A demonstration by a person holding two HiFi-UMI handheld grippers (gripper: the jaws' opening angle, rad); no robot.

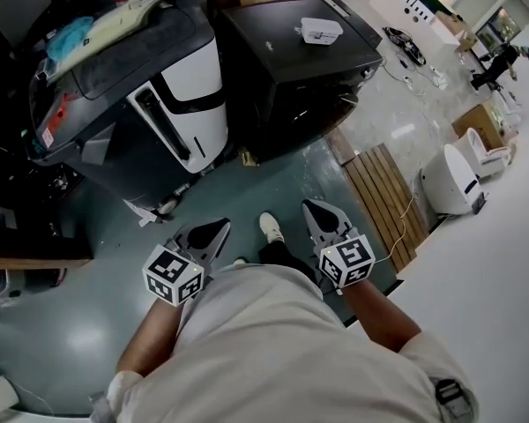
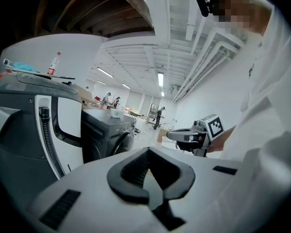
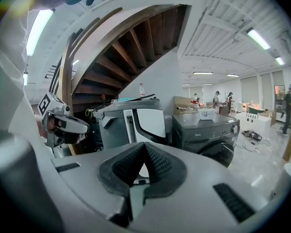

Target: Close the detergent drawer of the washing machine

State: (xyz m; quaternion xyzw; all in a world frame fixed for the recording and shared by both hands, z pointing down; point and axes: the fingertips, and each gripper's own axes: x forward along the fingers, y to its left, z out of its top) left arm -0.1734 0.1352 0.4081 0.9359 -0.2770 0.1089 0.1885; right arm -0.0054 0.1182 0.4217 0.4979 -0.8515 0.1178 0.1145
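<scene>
Standoff, lower centre: my left gripper (image 1: 213,229) and right gripper (image 1: 322,211), jaws together, empty, sit well apart from washing machine (image 1: 278,60) above; no drawer protrudes, closing looks done.

Bare teal floor (image 1: 273,179) gives free passage to the machines. Grey-white washing machine (image 1: 159,104) and black washing machine (image 1: 291,69) wall off the front; a slatted wooden platform (image 1: 383,201) borders the right.
</scene>
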